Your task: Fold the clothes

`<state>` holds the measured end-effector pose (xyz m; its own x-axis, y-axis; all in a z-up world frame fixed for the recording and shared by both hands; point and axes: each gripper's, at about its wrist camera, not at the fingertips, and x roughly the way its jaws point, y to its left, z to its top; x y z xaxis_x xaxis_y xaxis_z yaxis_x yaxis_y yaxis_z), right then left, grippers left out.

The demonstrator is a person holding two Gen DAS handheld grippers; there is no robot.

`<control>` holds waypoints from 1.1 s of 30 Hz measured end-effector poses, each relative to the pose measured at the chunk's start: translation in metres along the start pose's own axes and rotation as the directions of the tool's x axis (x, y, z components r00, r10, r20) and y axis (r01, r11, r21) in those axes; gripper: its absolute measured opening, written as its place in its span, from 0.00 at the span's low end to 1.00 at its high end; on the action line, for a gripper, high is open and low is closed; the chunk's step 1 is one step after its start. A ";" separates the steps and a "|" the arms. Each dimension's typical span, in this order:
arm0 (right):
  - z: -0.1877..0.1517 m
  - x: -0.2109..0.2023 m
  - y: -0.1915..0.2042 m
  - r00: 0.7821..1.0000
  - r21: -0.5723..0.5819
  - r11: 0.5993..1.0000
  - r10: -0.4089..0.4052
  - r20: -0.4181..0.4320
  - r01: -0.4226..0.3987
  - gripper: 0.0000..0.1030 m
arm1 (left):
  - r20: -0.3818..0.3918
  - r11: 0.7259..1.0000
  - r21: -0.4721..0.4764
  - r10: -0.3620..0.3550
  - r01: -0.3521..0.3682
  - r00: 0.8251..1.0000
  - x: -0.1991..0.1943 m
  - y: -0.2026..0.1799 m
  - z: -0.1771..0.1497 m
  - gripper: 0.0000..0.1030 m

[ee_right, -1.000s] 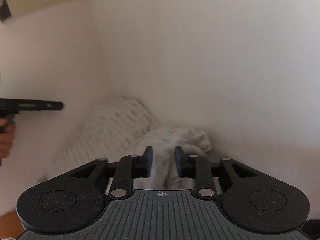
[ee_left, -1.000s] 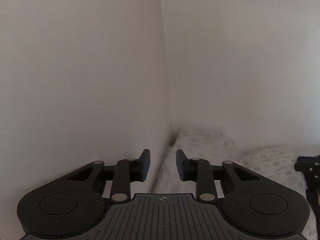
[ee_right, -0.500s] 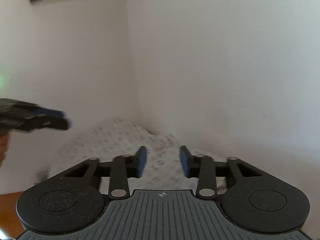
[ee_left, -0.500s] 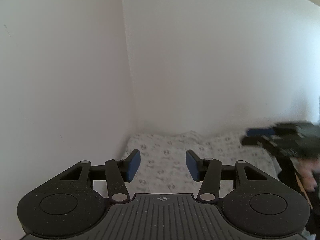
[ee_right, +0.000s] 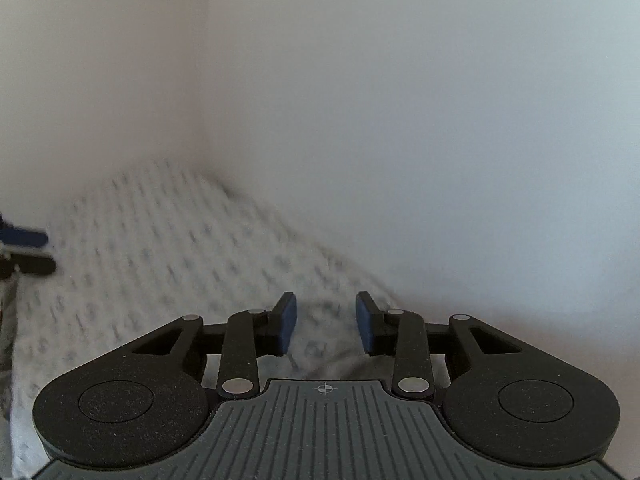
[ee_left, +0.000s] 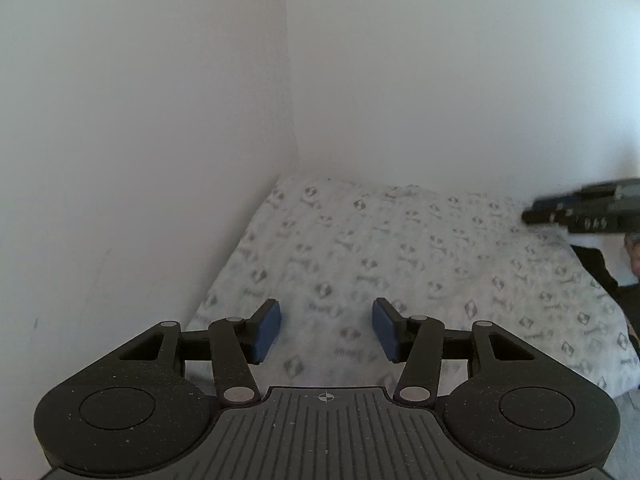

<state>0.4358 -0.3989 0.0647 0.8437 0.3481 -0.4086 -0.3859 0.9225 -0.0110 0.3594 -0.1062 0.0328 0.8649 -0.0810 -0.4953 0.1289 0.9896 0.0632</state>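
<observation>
A white garment (ee_left: pixel 400 248) with a small grey print lies spread flat in the corner between two white walls. My left gripper (ee_left: pixel 326 330) hovers low over its near left part, open, with nothing between the blue pads (ee_left: pixel 264 332). Blurred at the left view's right edge is the right gripper (ee_left: pixel 536 210), above the garment's far right side. In the right wrist view, the garment (ee_right: pixel 160 248) is blurred. My right gripper (ee_right: pixel 326 324) stands open over its right edge, where a dark fold (ee_right: pixel 320 354) shows under the gap. The left gripper (ee_right: pixel 40 251) pokes in at left.
White walls meet in a corner (ee_left: pixel 292 120) right behind the garment and close it in at the back and left. A person's hand (ee_left: pixel 634 256) and dark sleeve (ee_left: pixel 600 276) are at the right edge. A grey surface (ee_left: pixel 628 420) shows at the lower right.
My left gripper's jaws widened and it sank toward the garment. A second ago a bunch of cloth stood between the right jaws; now the cloth lies flat below them.
</observation>
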 end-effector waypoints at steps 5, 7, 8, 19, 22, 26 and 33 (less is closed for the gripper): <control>0.029 0.020 0.030 0.994 -0.049 0.994 0.100 0.042 -0.098 0.29 | 0.007 0.998 -0.061 0.013 -0.012 1.000 -0.007 -0.002 -0.015 0.54; 0.047 0.043 0.049 0.990 -0.095 0.986 0.139 0.012 -0.137 0.15 | 0.010 0.997 -0.080 0.015 -0.014 1.000 -0.002 -0.003 -0.014 0.54; 0.055 0.054 0.058 0.988 -0.117 0.981 0.157 -0.004 -0.157 0.15 | 0.012 0.996 -0.087 0.017 -0.016 1.000 -0.001 -0.003 -0.016 0.55; 0.100 0.189 0.137 0.979 -0.195 0.972 0.096 -0.180 -0.132 0.14 | 0.019 0.994 -0.100 0.032 -0.030 0.999 0.000 0.009 -0.009 0.55; 0.103 0.174 0.134 0.994 -0.213 0.973 0.069 -0.086 -0.086 0.14 | 0.031 0.995 -0.089 0.039 -0.036 0.999 -0.003 0.010 -0.009 0.57; 0.106 0.145 0.128 0.975 -0.138 0.965 0.223 -0.024 -0.224 0.14 | 0.049 0.994 -0.103 0.035 -0.030 0.998 -0.007 0.014 -0.010 0.57; 0.089 0.183 0.164 0.957 -0.181 0.951 0.215 -0.192 -0.250 0.15 | 0.062 0.997 -0.071 0.047 -0.043 0.997 -0.010 0.010 -0.005 0.56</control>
<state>0.5599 -0.1690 0.0699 0.6531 0.4994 -0.5692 -0.6453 0.7604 -0.0732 0.3494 -0.0948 0.0338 0.8984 -0.0412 -0.4372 0.0568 0.9981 0.0228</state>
